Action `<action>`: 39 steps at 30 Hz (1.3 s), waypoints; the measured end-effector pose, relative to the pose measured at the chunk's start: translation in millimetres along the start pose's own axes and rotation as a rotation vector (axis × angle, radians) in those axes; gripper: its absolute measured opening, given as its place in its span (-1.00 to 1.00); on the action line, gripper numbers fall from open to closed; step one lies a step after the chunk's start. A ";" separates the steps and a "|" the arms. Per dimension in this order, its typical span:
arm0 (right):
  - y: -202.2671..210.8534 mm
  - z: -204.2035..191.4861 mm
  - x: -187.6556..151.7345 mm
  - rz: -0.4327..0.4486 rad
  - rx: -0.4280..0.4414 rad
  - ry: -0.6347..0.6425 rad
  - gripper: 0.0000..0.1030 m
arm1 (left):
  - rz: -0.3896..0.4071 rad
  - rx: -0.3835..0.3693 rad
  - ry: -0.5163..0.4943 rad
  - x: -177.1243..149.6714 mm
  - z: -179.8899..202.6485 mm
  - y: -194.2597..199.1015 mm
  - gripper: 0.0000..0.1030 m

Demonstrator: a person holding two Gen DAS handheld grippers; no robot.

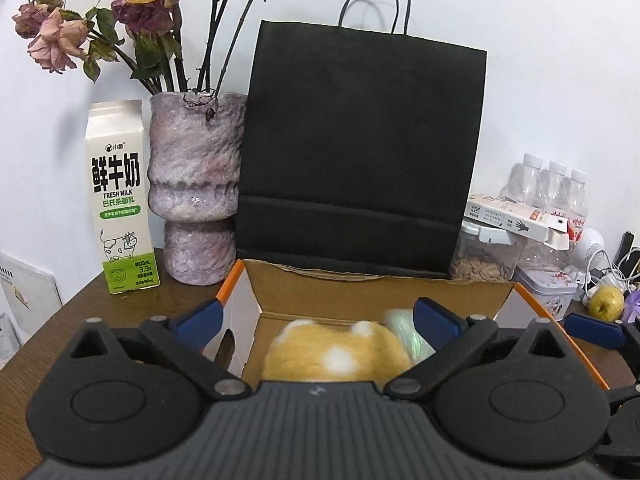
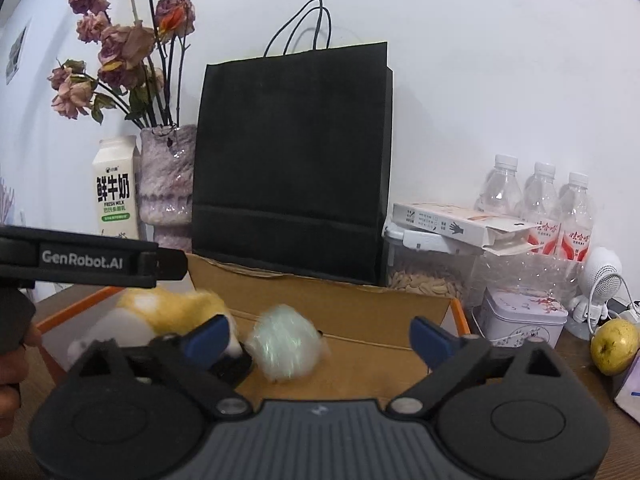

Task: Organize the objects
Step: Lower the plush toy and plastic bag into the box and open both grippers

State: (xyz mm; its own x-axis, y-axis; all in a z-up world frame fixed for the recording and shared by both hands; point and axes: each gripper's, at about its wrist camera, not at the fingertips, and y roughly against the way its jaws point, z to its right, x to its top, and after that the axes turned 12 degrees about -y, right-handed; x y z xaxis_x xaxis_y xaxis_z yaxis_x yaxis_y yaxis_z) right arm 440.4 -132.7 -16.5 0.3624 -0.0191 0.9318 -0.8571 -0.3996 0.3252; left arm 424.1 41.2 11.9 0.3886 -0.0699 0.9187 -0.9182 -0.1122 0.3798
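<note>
An open cardboard box (image 1: 360, 292) with orange edges lies right in front of both grippers. Over it my left gripper (image 1: 318, 316) stands open, its blue pads wide apart. A blurred yellow-and-white plush toy (image 1: 336, 354) sits low between them, touching neither pad. Beside the toy is a pale iridescent ball (image 1: 404, 334). My right gripper (image 2: 320, 336) is open too, and the ball (image 2: 286, 344) is just left of its middle, free of the pads. The plush toy (image 2: 172, 304) lies further left in the box (image 2: 360, 292), under the left gripper's body (image 2: 92, 260).
Behind the box stands a black paper bag (image 1: 360, 152). A vase of dried roses (image 1: 196, 188) and a milk carton (image 1: 120, 200) stand to its left. On the right are water bottles (image 2: 540, 208), a seed jar (image 2: 428, 272), a tin (image 2: 520, 316) and a yellow-green fruit (image 2: 614, 346).
</note>
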 end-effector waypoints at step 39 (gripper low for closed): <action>87.2 -7.7 -7.9 0.013 0.059 0.038 1.00 | 0.017 -0.023 -0.031 -28.2 -10.2 89.1 1.00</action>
State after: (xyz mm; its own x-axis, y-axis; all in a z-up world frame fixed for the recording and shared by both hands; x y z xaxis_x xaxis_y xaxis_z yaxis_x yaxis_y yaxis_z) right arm 360.0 -160.4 5.8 0.3360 0.0101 0.9418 -0.8382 -0.4529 0.3039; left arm 330.5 43.3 21.0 0.3750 -0.1028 0.9213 -0.9260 -0.0877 0.3671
